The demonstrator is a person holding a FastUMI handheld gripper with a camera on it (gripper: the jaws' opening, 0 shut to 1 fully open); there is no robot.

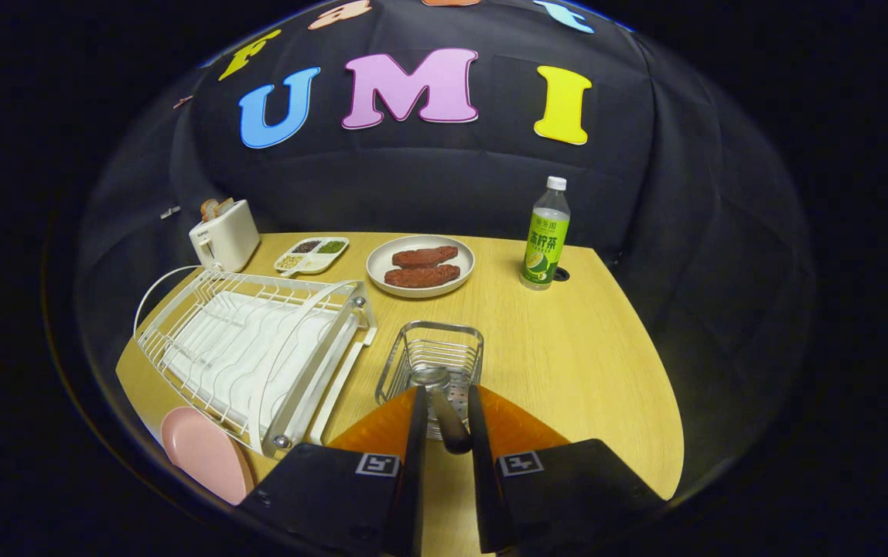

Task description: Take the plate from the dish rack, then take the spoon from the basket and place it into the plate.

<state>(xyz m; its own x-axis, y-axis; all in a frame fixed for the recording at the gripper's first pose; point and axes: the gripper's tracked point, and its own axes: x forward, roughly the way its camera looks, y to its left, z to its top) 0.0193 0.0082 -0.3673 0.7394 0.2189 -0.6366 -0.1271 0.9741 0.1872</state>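
My gripper (445, 393) reaches over the near rim of the wire basket (469, 340) on the wooden table. A metal spoon (444, 414) runs between the two fingers, its bowl lying in the basket and its handle pointing back toward me. The fingers have closed in to a narrow gap around the handle and hold it. A pink plate (208, 456) lies flat on the table to the left of the fingers, at the near end of the white dish rack (251, 356). No dishes stand in the rack.
Beyond the basket sits a white plate with two brown patties (420, 265). A green bottle (545, 236) stands to its right. A white toaster (224, 234) and a divided snack tray (311, 254) are at the back left. Bare tabletop (583, 363) spreads right of the basket.
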